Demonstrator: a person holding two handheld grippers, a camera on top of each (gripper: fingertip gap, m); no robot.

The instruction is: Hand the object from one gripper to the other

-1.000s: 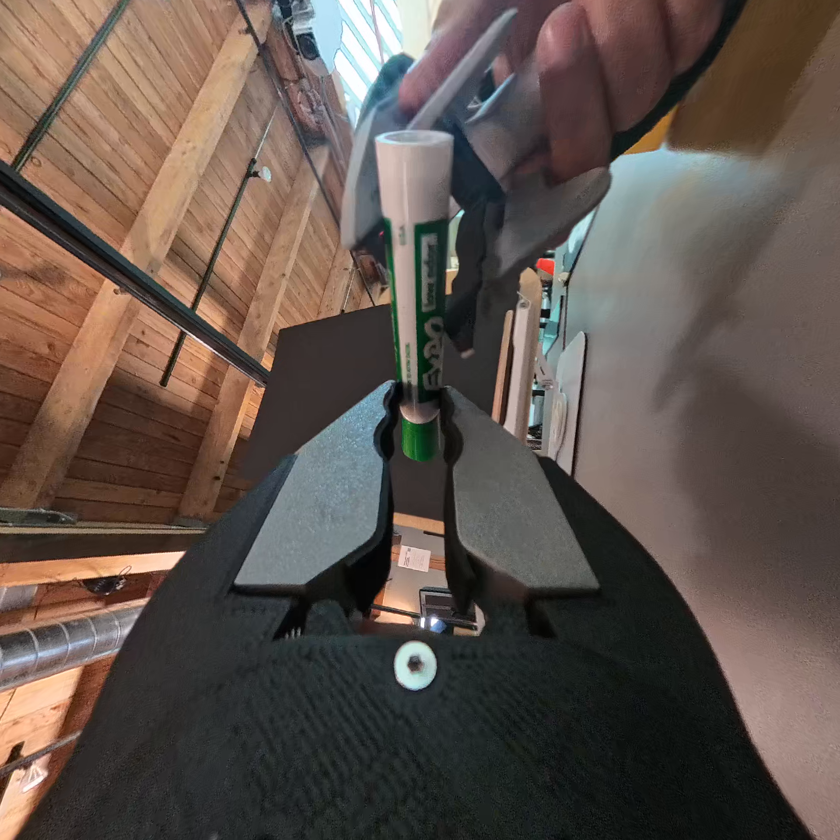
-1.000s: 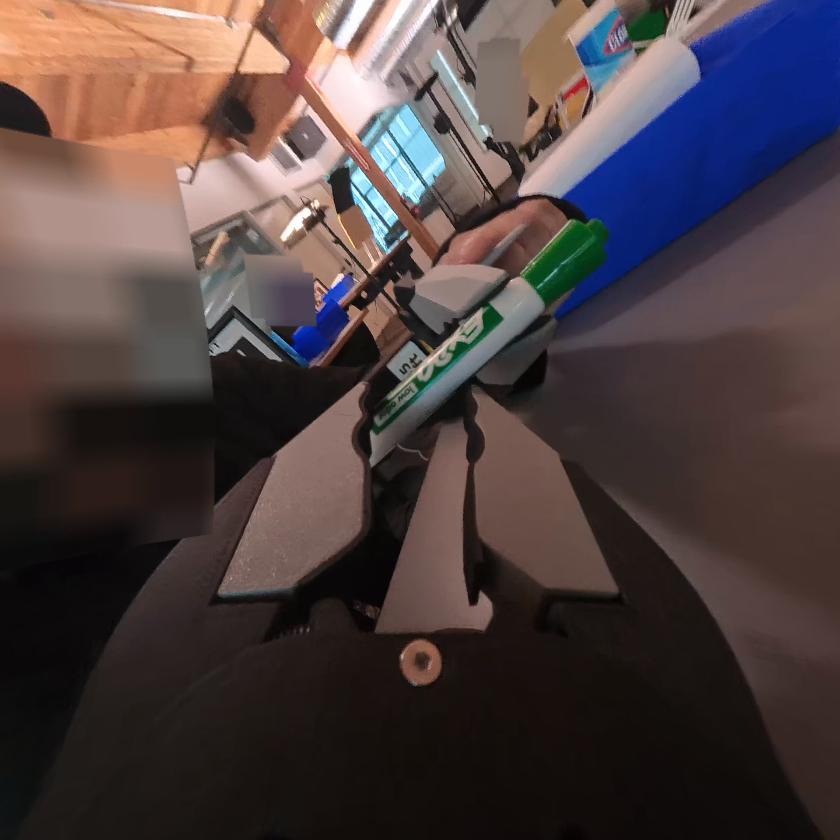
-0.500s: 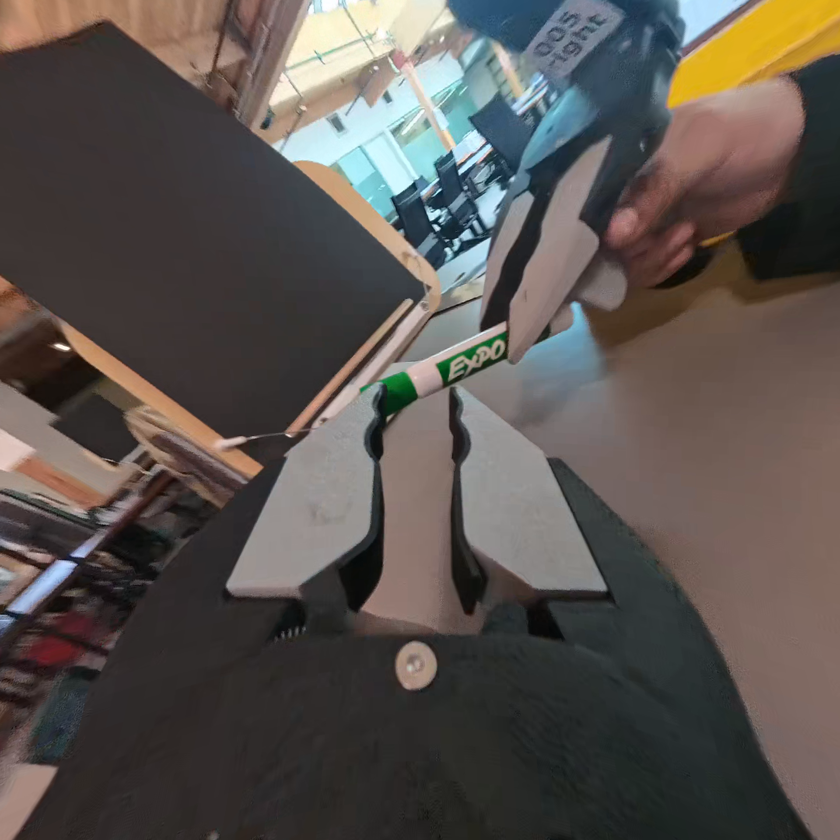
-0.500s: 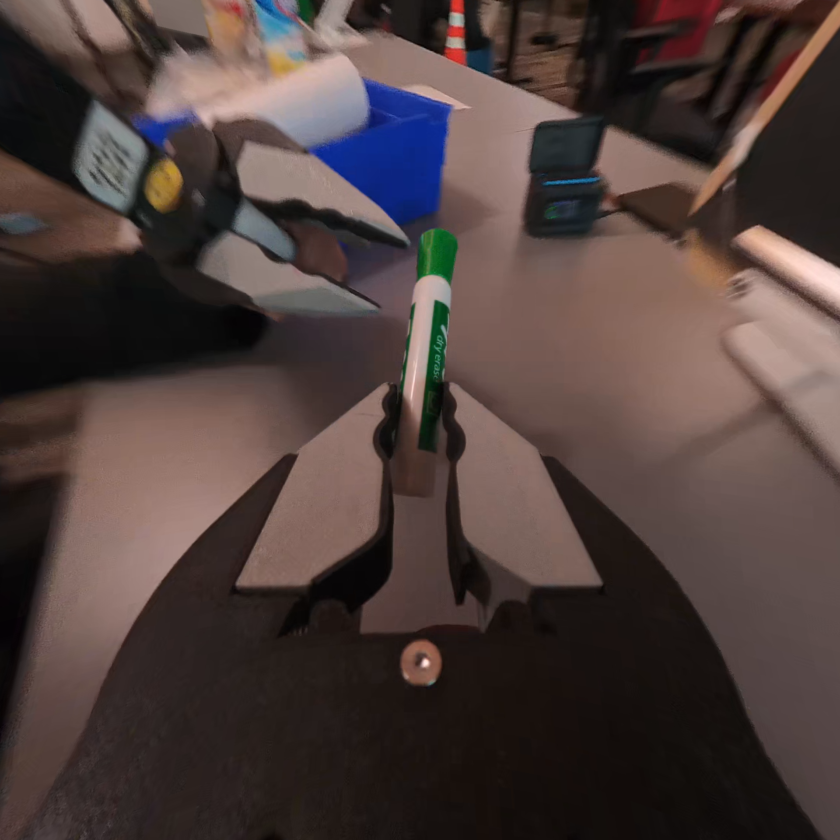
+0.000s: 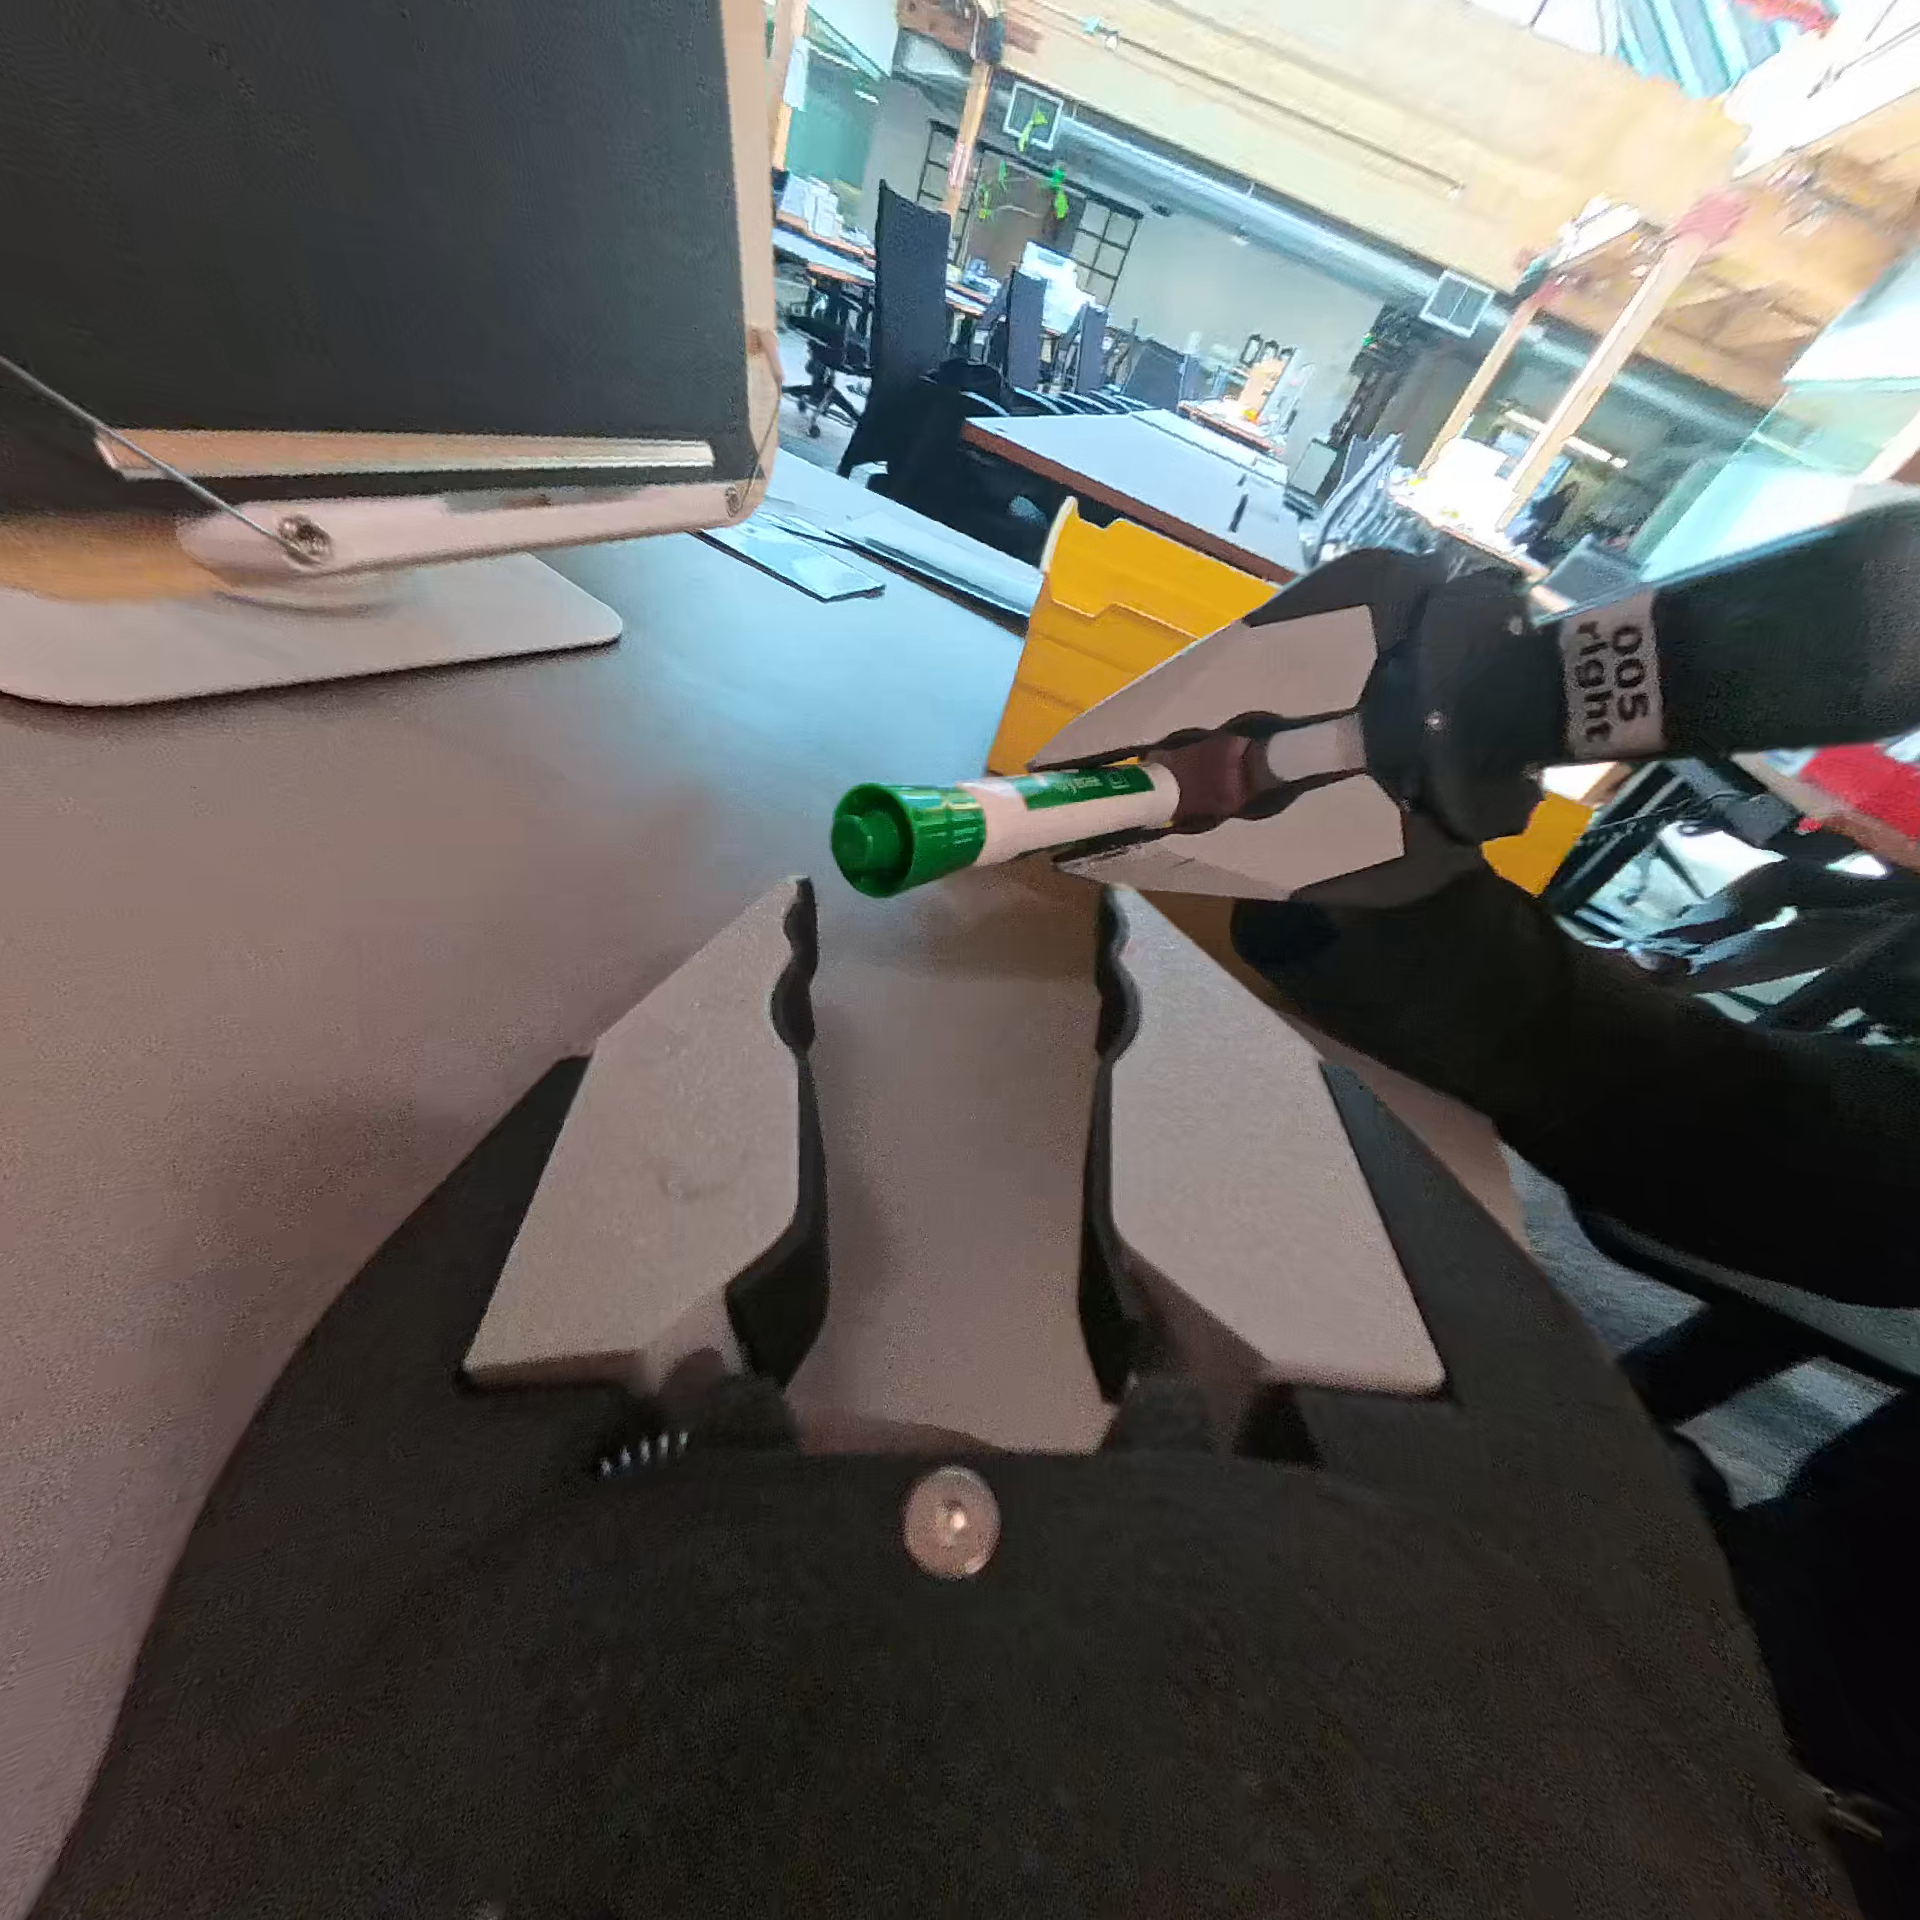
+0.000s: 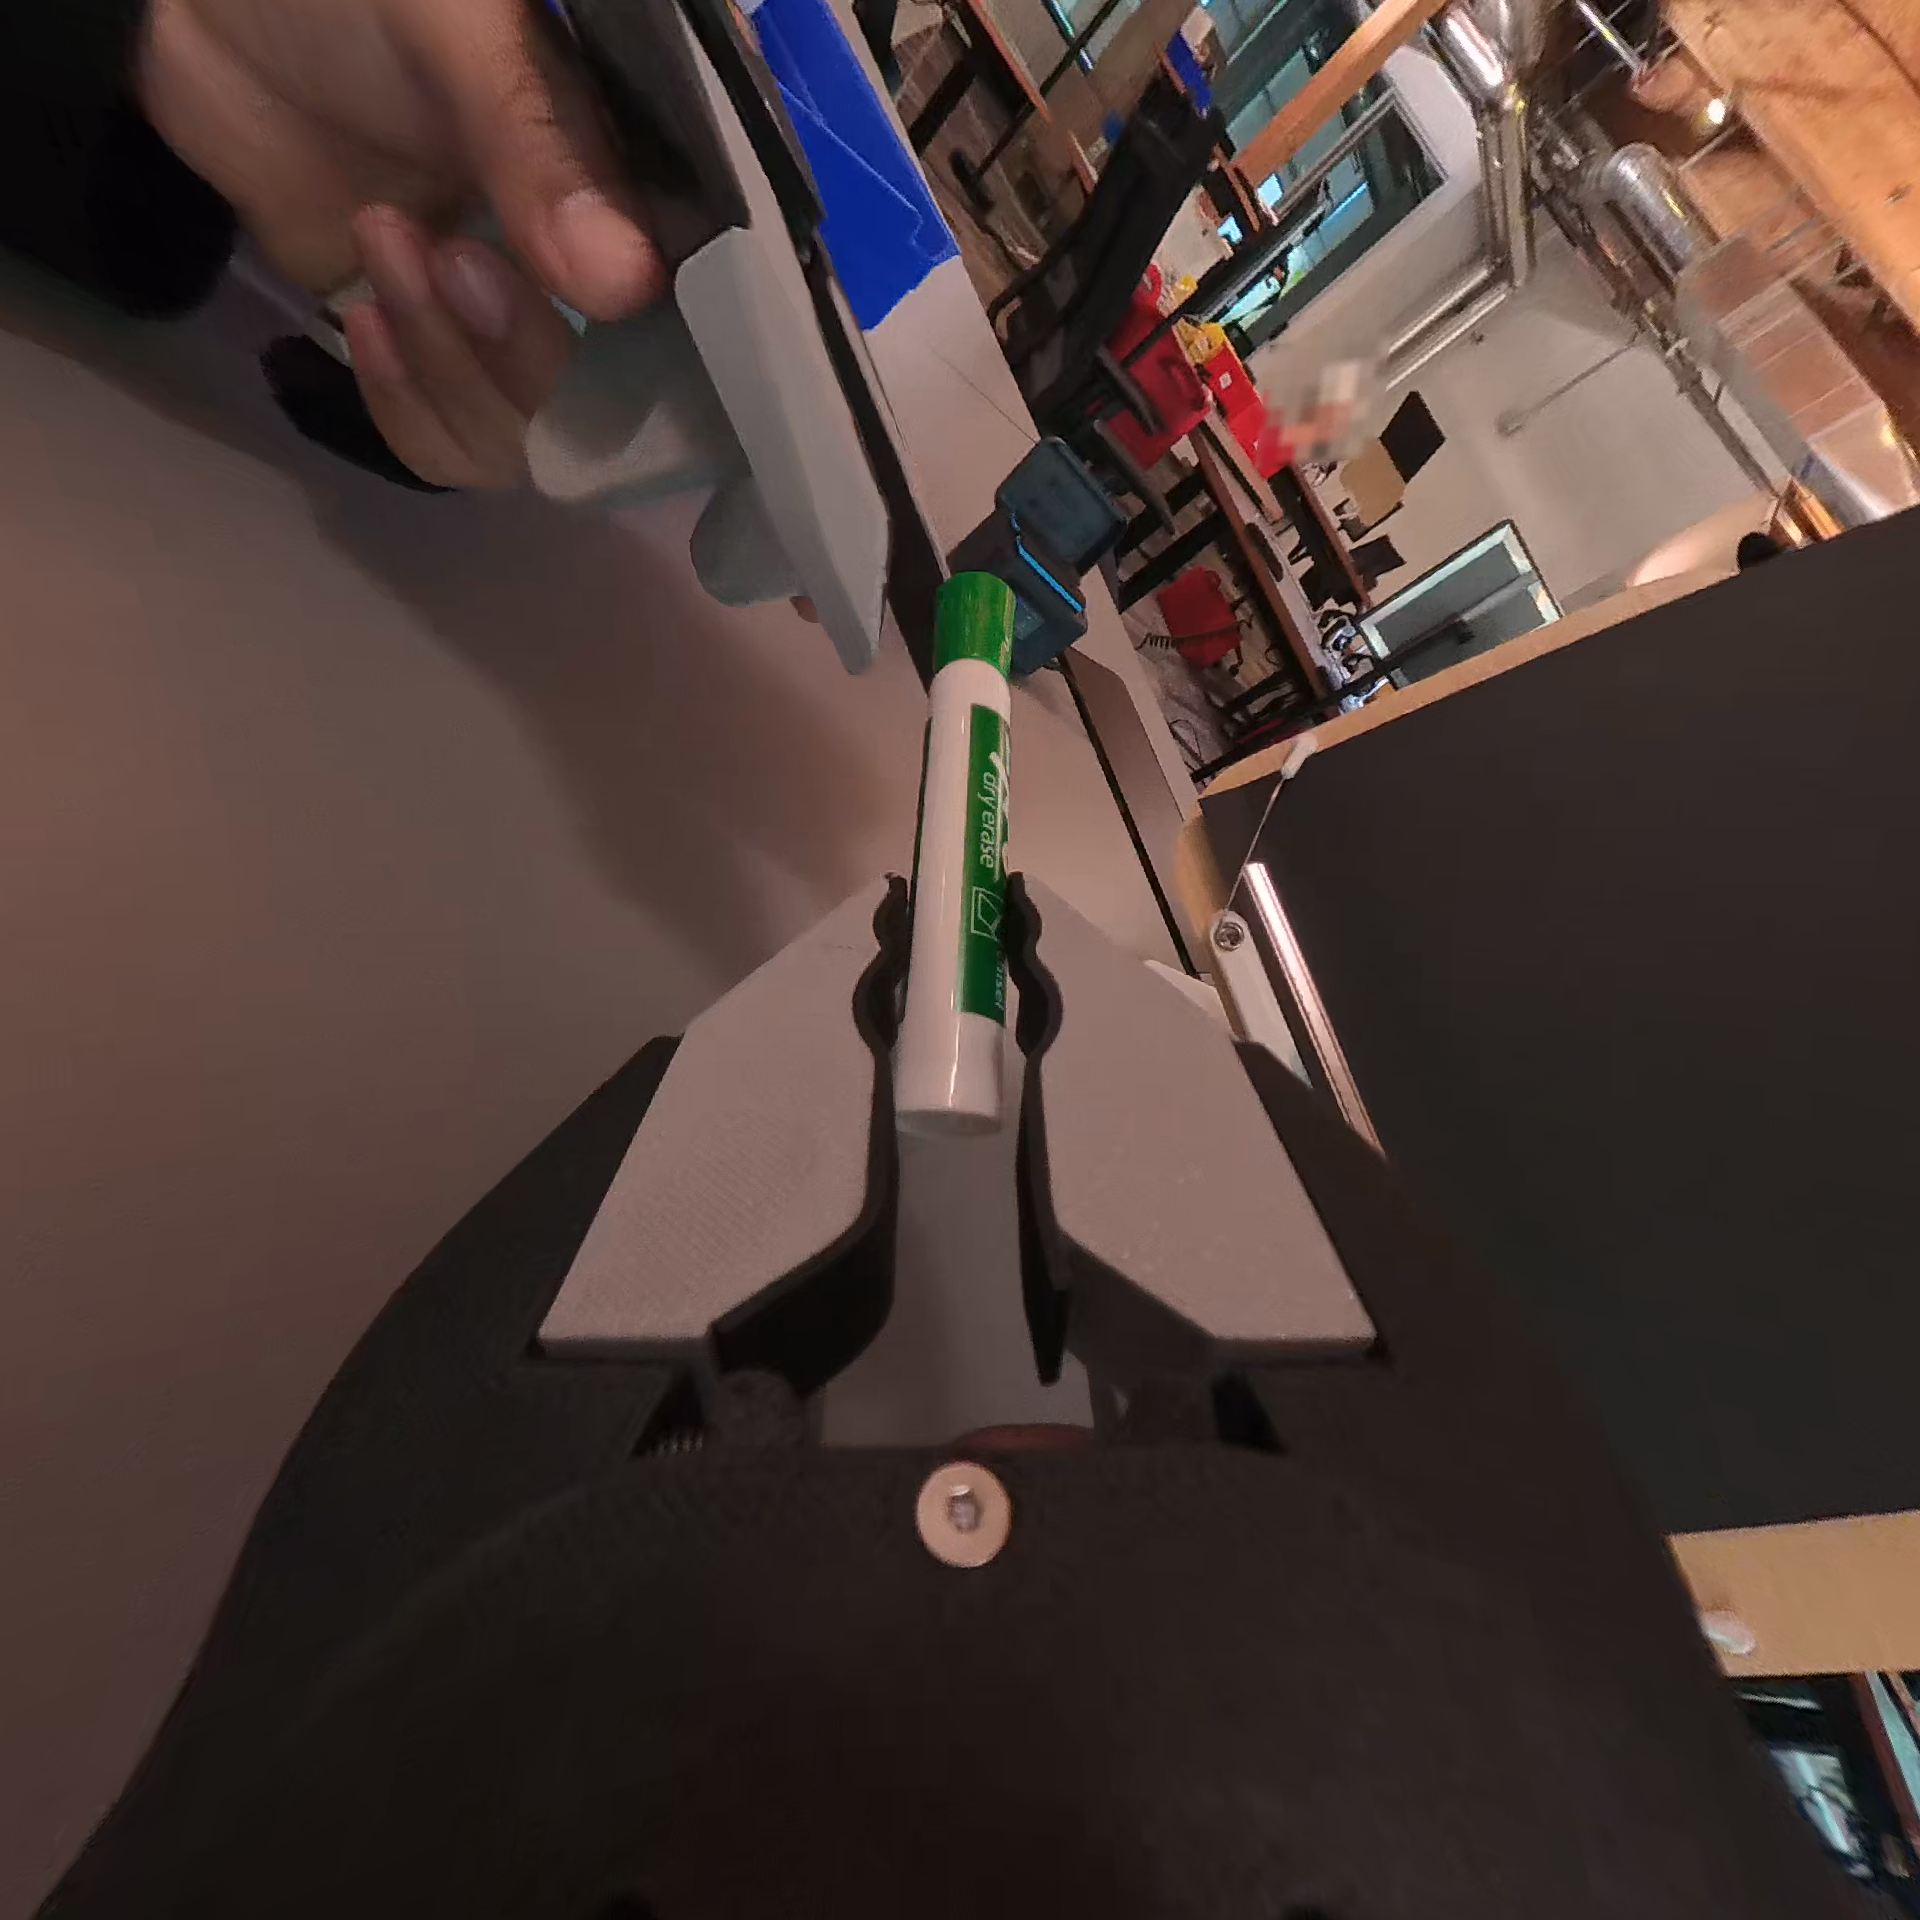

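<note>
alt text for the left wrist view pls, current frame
The right gripper holds a green-capped marker by its white end, cap pointing toward the open, empty left gripper in the foreground. Behind them: a grey table, a dark board on a stand and a yellow bin.

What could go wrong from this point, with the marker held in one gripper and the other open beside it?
1. The right gripper clamps the green marker only near its tail end, so most of the barrel sticks out; a bump could lever it loose.
2. The left gripper is open and empty just below the cap; moving either gripper carelessly might knock the marker.
3. The marker is above the grey table; if dropped it would likely roll.
</note>
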